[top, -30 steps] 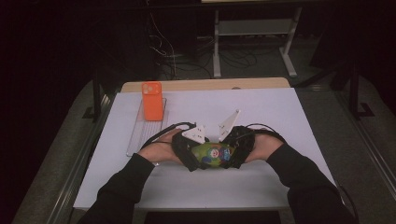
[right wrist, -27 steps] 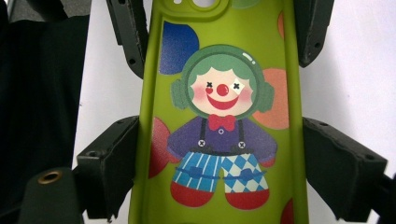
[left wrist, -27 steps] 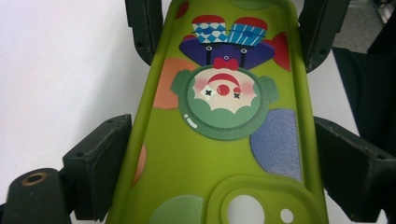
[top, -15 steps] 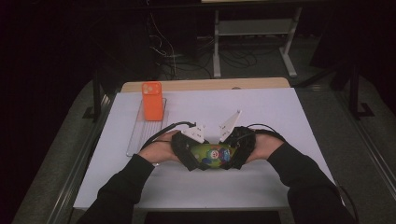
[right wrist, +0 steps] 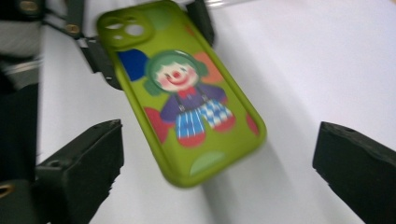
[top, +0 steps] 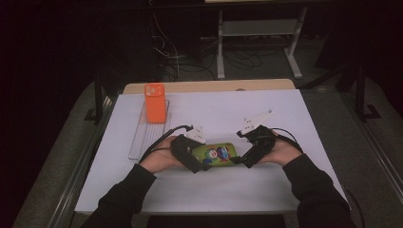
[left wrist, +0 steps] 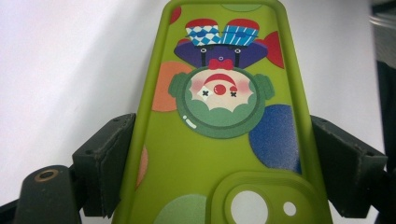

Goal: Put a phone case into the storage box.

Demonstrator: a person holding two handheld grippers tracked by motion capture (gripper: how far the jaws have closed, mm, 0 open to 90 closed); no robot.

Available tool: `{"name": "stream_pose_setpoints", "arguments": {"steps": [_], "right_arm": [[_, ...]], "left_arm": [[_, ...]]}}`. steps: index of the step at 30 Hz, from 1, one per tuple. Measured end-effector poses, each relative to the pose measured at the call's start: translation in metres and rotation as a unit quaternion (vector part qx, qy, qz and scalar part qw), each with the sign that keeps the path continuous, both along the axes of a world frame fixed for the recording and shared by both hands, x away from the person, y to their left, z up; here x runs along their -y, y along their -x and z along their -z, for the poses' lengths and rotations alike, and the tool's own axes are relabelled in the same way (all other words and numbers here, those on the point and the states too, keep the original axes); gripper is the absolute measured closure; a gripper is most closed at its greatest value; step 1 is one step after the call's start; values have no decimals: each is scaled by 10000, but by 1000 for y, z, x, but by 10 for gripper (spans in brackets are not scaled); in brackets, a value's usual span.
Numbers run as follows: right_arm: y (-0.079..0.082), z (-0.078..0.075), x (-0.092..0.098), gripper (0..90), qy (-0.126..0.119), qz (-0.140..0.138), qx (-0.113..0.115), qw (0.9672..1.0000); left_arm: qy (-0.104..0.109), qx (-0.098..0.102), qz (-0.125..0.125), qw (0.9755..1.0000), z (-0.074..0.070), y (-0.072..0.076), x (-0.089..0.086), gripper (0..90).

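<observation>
A green phone case (top: 216, 154) printed with a clown lies low over the white table, in front of the person. My left gripper (top: 200, 160) is shut on its camera-hole end; in the left gripper view both pads (left wrist: 106, 163) press the case's (left wrist: 219, 140) long edges. My right gripper (top: 243, 159) stands just right of the case's other end. Its jaws have just been opening and now stand wide, with nothing between them. In the right gripper view the case (right wrist: 187, 107) lies beyond my right gripper (right wrist: 219, 172), held at its far end by the left fingers (right wrist: 100, 60).
An orange phone (top: 155, 102) rests on the far end of a long clear tray (top: 142, 137) at the table's left. The white table top (top: 214, 194) ends at a wooden strip (top: 209, 86) at the back. Cables and a stand are on the dark floor beyond.
My right gripper has let go of the case's end, opened wide and drawn back to the right. The left gripper keeps its hold and has not moved.
</observation>
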State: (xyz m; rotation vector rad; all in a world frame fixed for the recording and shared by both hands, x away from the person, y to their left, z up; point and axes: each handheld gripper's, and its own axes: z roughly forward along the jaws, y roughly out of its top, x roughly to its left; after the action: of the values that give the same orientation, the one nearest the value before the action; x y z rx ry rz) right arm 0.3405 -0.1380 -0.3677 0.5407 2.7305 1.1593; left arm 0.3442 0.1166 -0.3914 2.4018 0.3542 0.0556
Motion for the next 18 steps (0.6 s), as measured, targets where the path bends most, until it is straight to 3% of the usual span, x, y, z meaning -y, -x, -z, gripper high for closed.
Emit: {"name": "stream_pose_setpoints", "arguments": {"steps": [4,5,7,11,15,18], "right_arm": [[4,8,5,5,-160,701,-71,9974],[6,10,6,5,-220,907,-97,9956],[8,14,8,5,-360,1230,-23,9917],[14,27,6,5,-353,1771,-15,9836],[20,40,4,5,-475,1940,-77,9798],[25,44,2,5,-495,2027,33,9780]], "left_arm": [[-92,113,-461,9988,1,0,-1,148],[-37,127,-676,9976,0,0,-1,148],[-70,163,-821,9965,-1,0,-3,148],[-123,231,-1190,9926,-1,0,-5,149],[-114,208,-1355,9905,-1,0,-9,149],[-90,210,-1401,9899,-2,-1,-11,149]]}}
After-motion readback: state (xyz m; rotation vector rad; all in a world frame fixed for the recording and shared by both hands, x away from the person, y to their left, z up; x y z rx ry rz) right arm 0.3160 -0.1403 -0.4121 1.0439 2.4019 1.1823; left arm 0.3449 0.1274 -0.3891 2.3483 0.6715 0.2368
